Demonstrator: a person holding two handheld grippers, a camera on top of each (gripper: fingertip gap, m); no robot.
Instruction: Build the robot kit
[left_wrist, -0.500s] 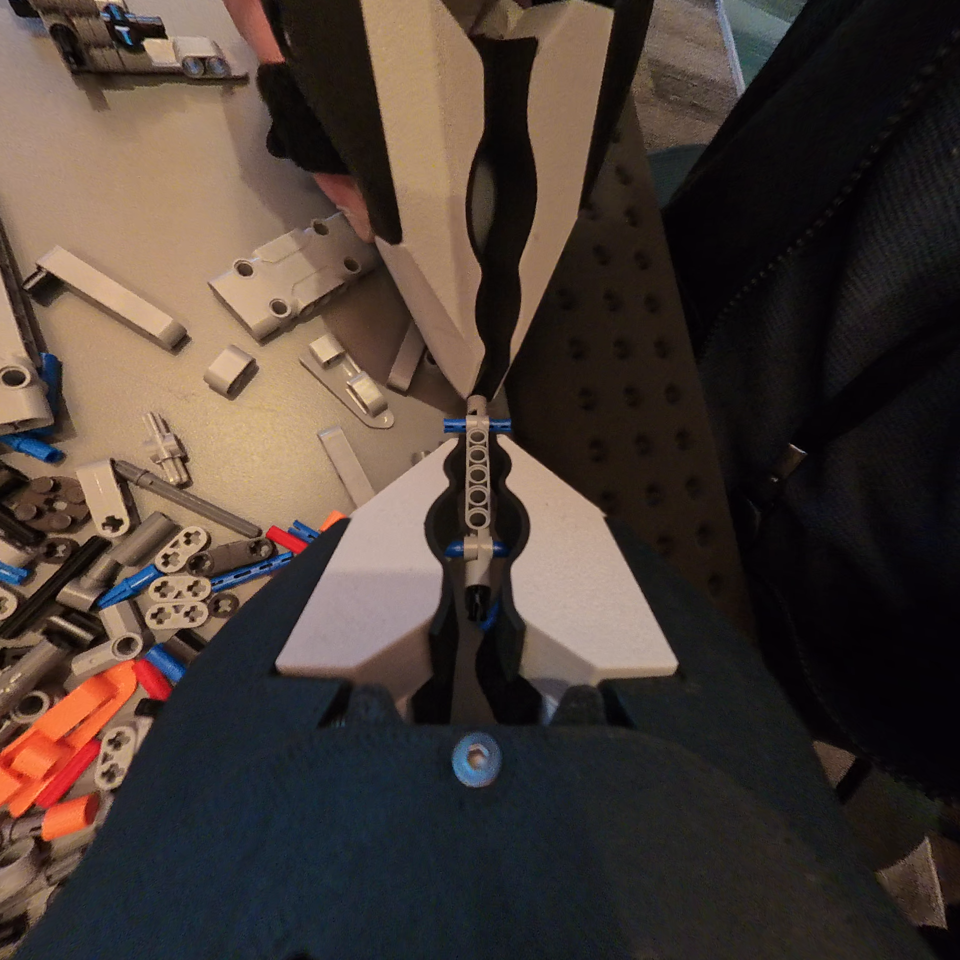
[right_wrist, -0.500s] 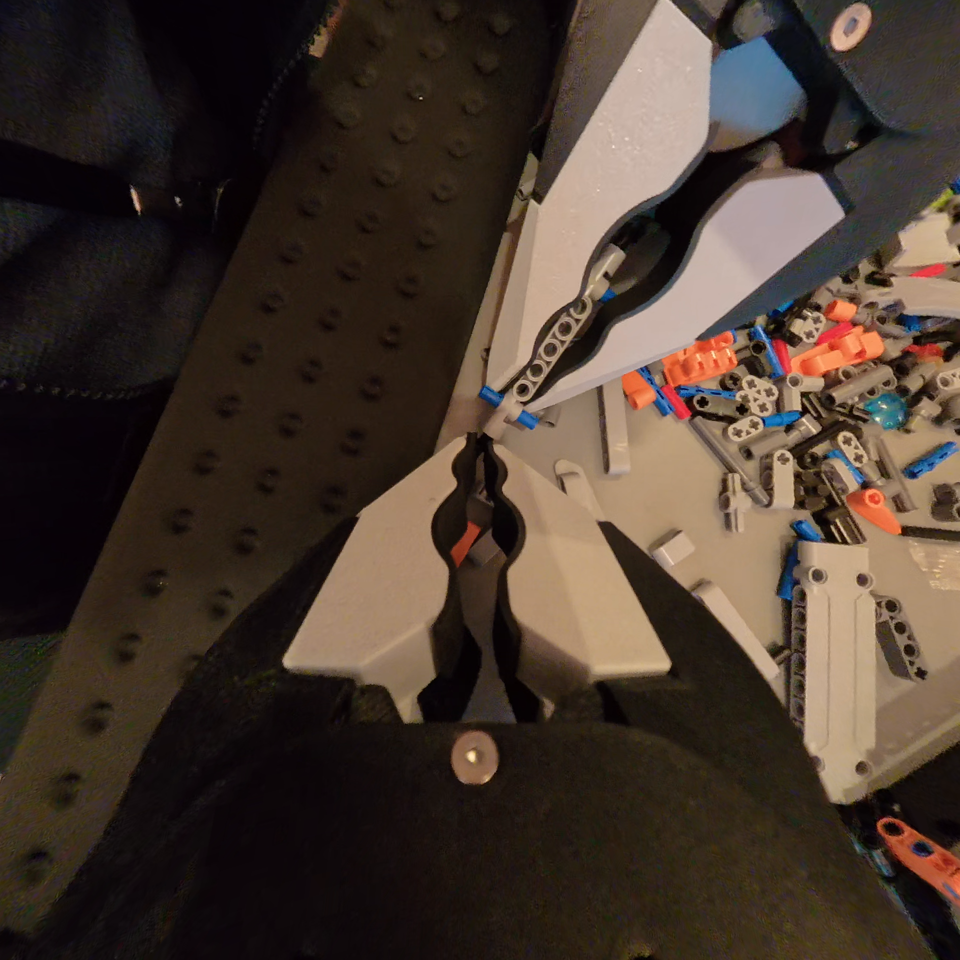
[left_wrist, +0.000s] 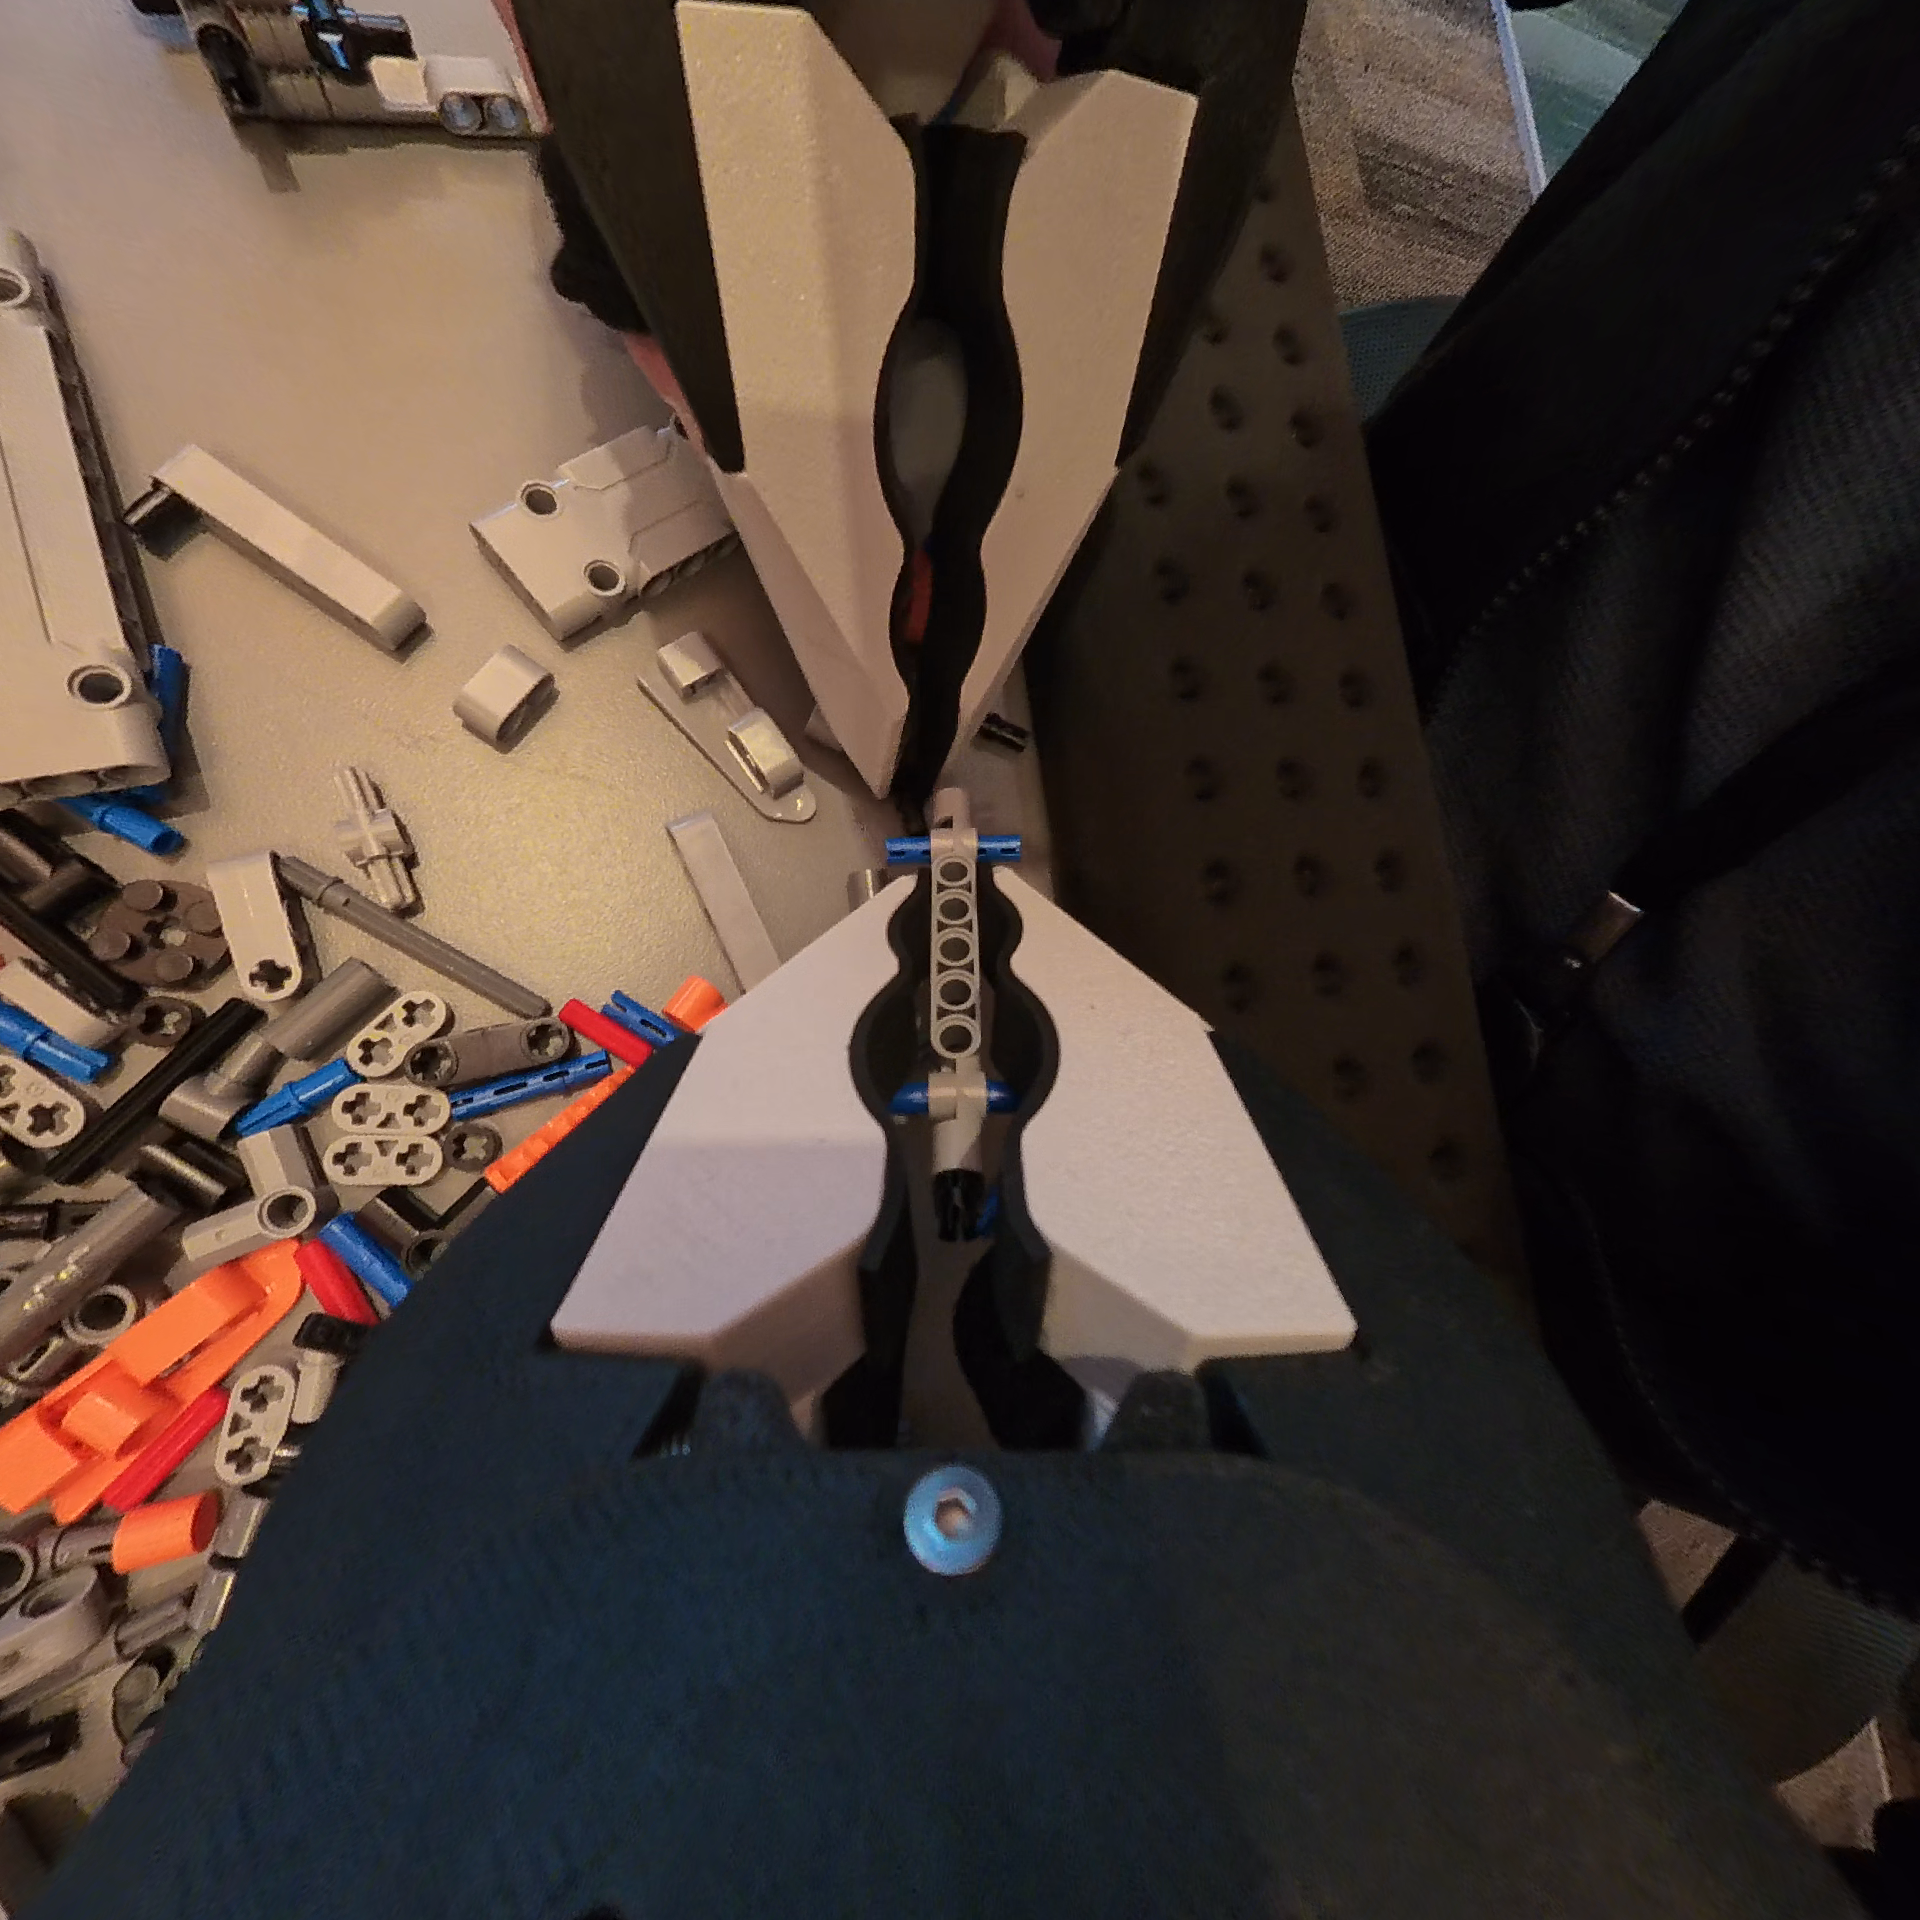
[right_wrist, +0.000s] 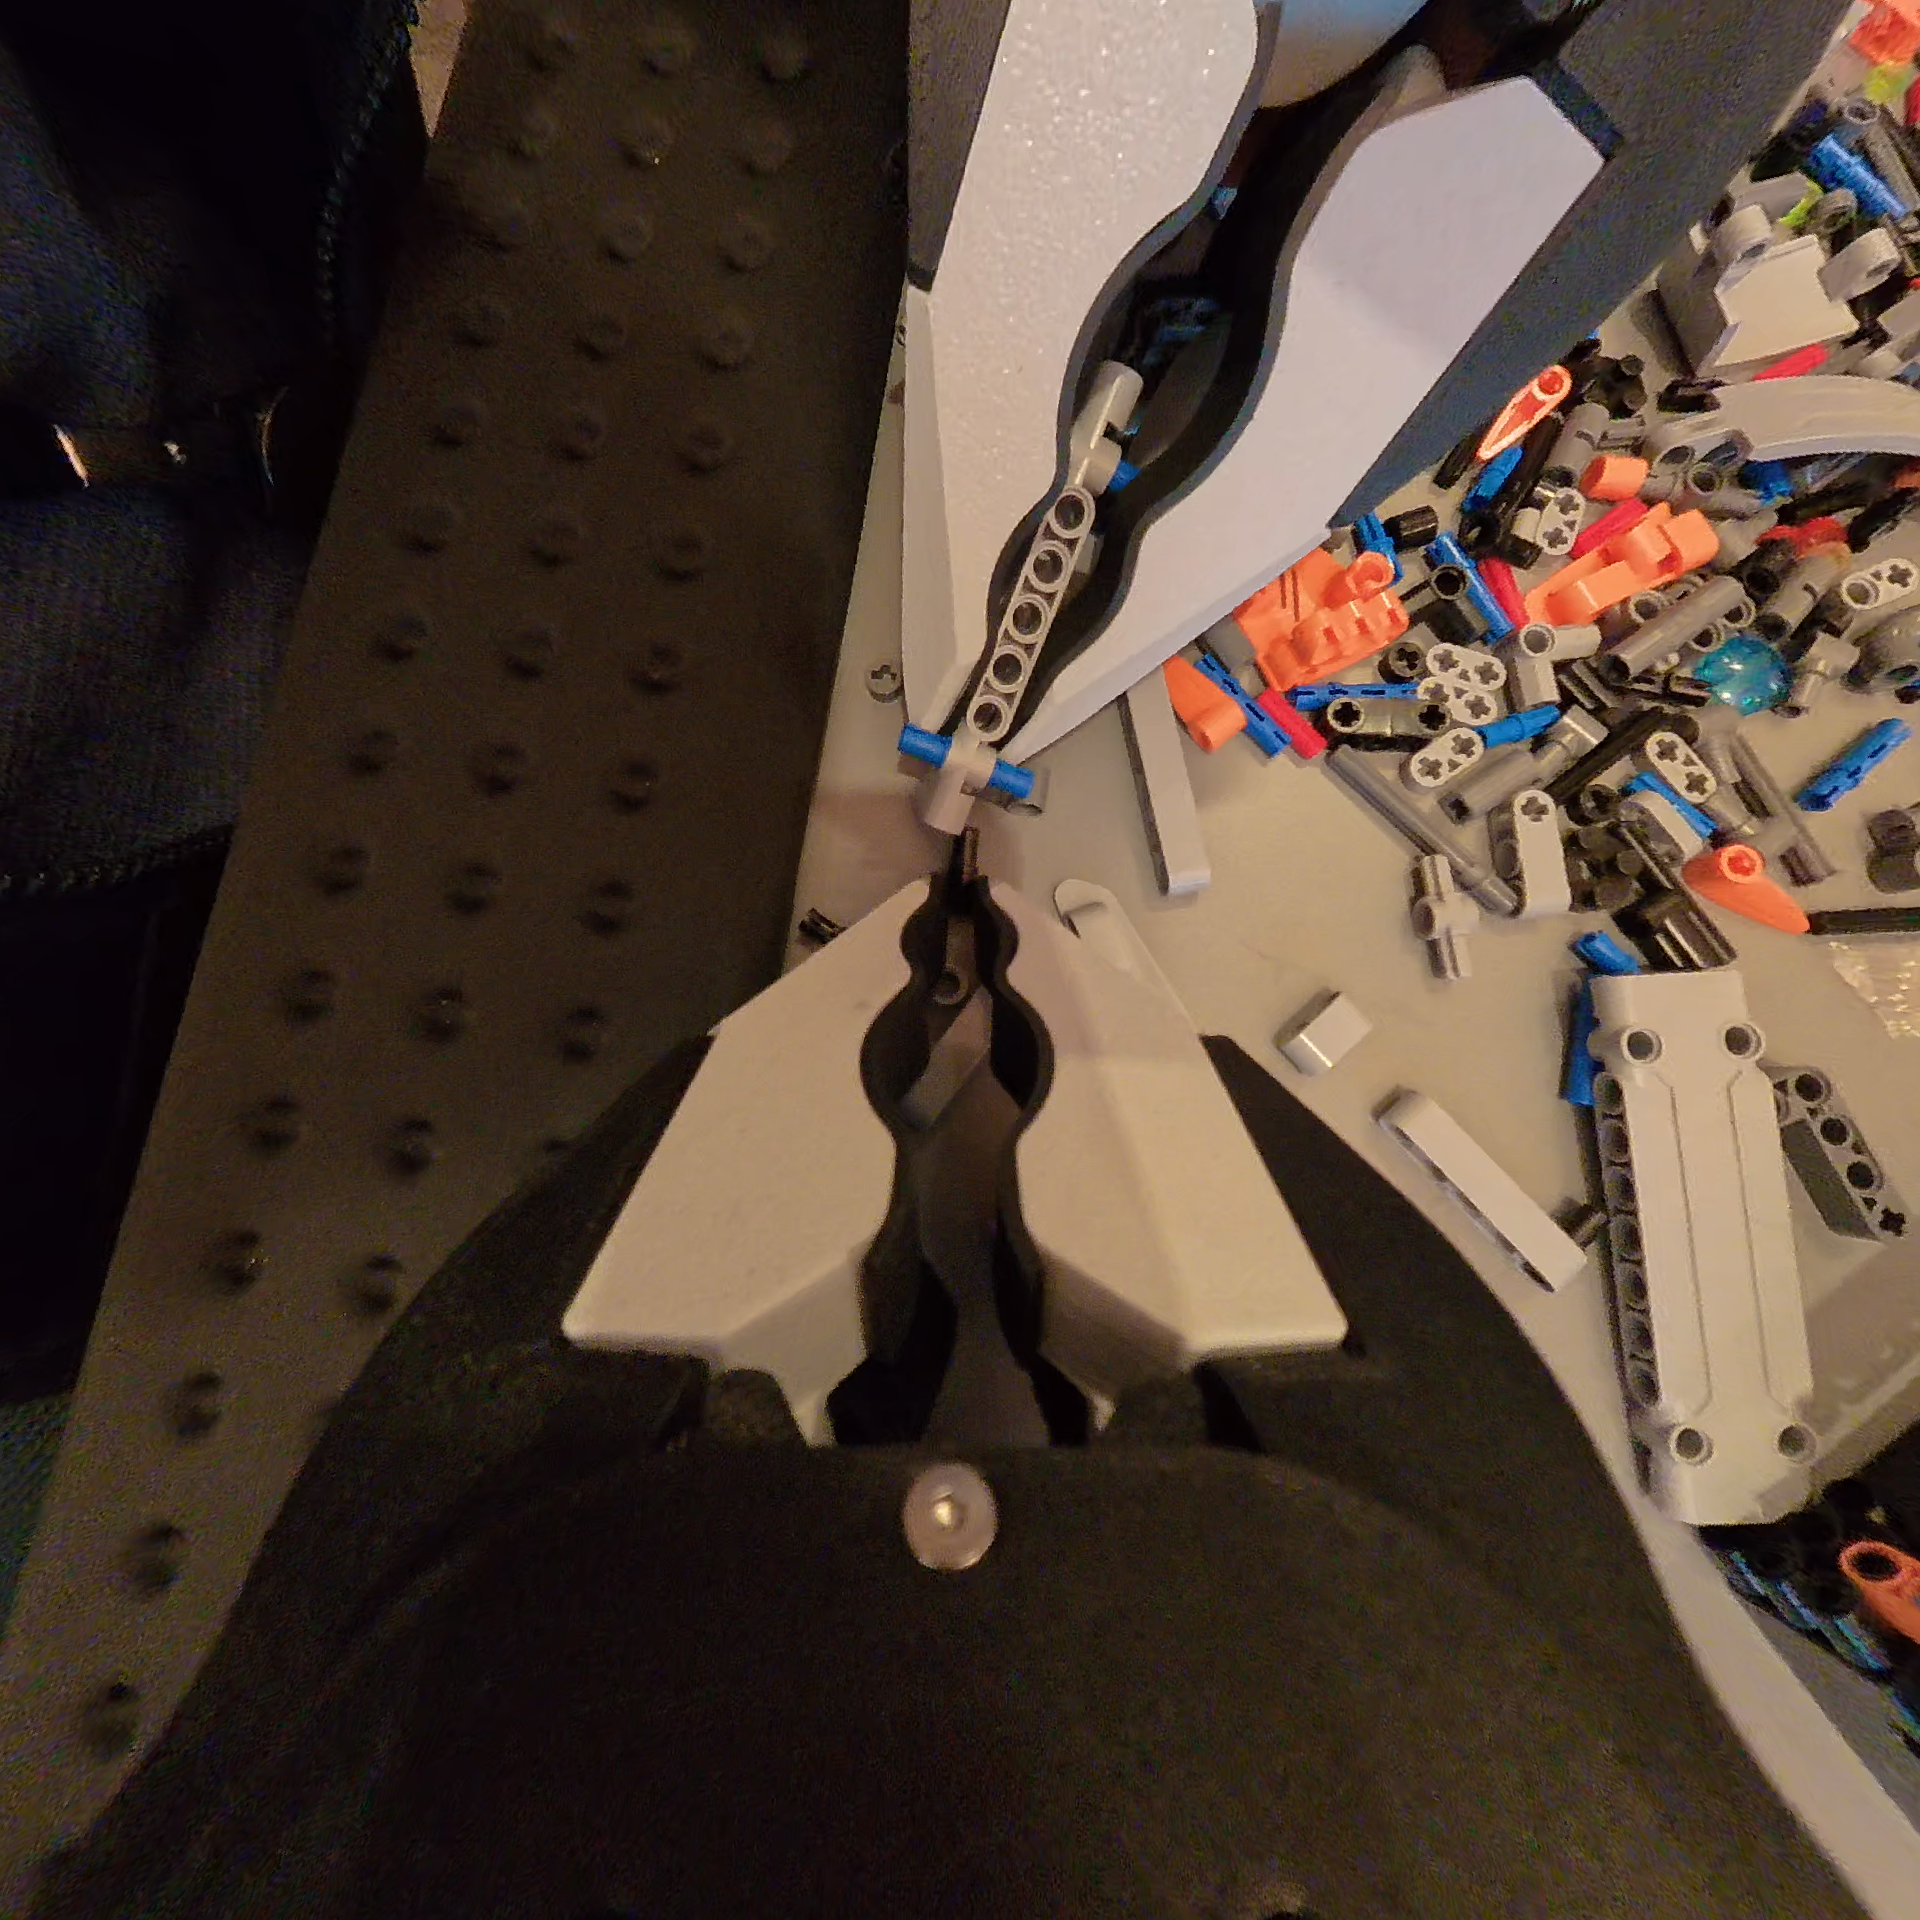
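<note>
Right gripper (right_wrist: 961, 883) backed off, clamping black pin; left gripper (left_wrist: 956, 883) clamps grey beam (left_wrist: 956, 956).

Grey holed beam (left_wrist: 957, 961) w/ blue pins, clamped lengthwise in left tool (left_wrist: 954, 883).

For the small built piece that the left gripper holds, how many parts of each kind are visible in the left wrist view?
Grey beam with holes: 1
Blue cross pins: 2
Grey connectors: 2
Black end pin: 1
Total: 6 visible parts, clamped in the left gripper.
</note>
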